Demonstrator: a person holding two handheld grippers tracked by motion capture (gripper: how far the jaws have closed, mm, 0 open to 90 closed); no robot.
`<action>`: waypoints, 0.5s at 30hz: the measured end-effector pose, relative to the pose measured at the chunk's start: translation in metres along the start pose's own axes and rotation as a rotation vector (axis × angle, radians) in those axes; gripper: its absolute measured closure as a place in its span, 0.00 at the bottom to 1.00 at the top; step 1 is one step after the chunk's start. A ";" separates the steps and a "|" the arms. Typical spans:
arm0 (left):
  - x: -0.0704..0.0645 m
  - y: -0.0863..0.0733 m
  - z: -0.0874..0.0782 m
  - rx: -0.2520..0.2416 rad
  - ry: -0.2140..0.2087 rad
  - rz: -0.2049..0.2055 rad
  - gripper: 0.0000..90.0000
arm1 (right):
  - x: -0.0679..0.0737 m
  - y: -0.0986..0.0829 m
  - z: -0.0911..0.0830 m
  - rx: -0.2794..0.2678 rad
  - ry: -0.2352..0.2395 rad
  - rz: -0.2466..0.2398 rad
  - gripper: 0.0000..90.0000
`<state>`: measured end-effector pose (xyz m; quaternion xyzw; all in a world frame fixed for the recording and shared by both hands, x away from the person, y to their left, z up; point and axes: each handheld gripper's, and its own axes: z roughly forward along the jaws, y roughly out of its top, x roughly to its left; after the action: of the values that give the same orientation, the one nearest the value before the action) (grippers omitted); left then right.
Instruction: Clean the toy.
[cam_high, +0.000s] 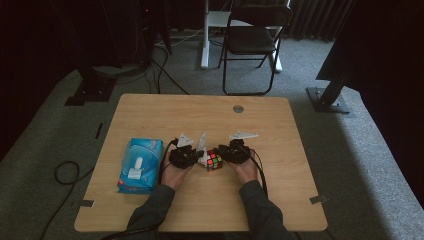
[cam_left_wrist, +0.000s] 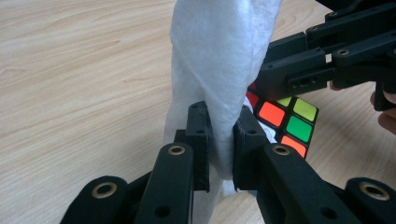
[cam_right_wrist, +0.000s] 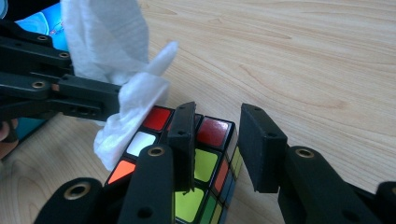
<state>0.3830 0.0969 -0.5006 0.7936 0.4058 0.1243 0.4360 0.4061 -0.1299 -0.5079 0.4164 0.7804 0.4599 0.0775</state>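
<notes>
Here, left gripper (cam_left_wrist: 220, 140) pinching soft white wipe (cam_left_wrist: 219, 60), right gripper (cam_right_wrist: 217, 140) seemingly astride glossy cube (cam_right_wrist: 196, 163).

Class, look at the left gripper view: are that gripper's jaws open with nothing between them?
No: the left gripper has its jaws shut on a white wipe, which stands up between them beside the puzzle cube.

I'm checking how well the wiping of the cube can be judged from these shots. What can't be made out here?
- High view: the cube is too small to read its colours, and the grippers hide its sides.
- Left gripper view: the wipe covers most of the cube; contact cannot be told.
- Right gripper view: the right gripper straddles a cube corner; whether its jaws touch is unclear.
- Pack: print too small.
</notes>
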 end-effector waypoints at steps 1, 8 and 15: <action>0.000 0.000 0.001 0.000 -0.002 -0.001 0.89 | 0.000 0.000 0.000 0.000 0.000 -0.001 0.74; 0.002 -0.002 0.002 -0.001 -0.001 -0.010 0.89 | 0.000 0.000 0.000 -0.002 -0.001 0.000 0.74; 0.004 -0.007 0.004 -0.004 0.008 -0.025 0.89 | 0.000 0.000 0.000 -0.001 -0.001 0.000 0.74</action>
<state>0.3841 0.0996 -0.5090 0.7872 0.4170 0.1230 0.4373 0.4061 -0.1299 -0.5080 0.4166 0.7801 0.4602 0.0779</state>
